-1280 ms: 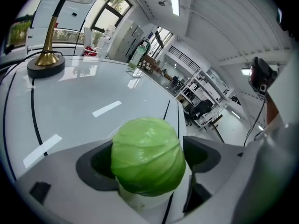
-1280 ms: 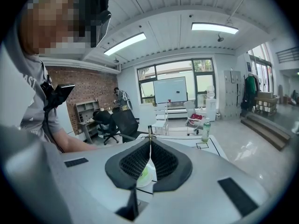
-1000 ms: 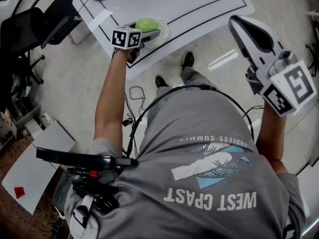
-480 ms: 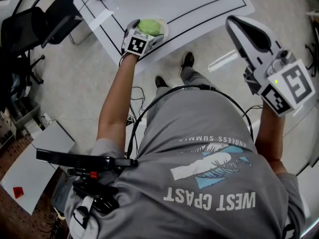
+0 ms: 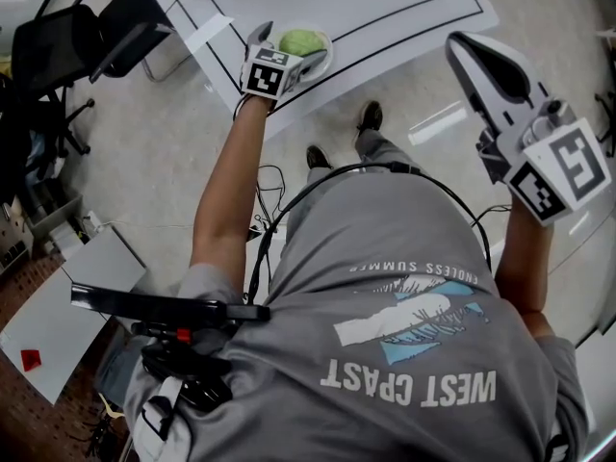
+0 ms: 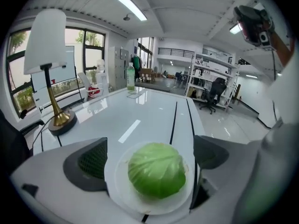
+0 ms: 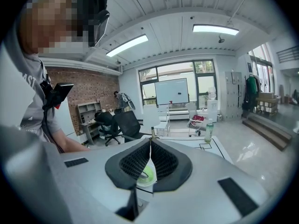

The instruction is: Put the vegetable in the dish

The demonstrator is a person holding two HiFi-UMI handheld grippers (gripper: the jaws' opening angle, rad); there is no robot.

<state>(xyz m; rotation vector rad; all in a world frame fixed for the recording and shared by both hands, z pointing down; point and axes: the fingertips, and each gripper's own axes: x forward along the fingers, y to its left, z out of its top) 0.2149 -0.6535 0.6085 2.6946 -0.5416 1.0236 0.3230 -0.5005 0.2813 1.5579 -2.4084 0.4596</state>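
We think it's done: the round green cabbage sits in the round white dish. Our left gripper has just been opening and stands wide around it, not touching; our right gripper is closed, empty.

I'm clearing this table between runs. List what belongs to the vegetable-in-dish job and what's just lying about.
Job: cabbage, lying in the white dish; left gripper, whose jaws have just been opening, cabbage between them, untouched.

Lying about: lamp; bottle; right gripper, shut and empty, off to the side.
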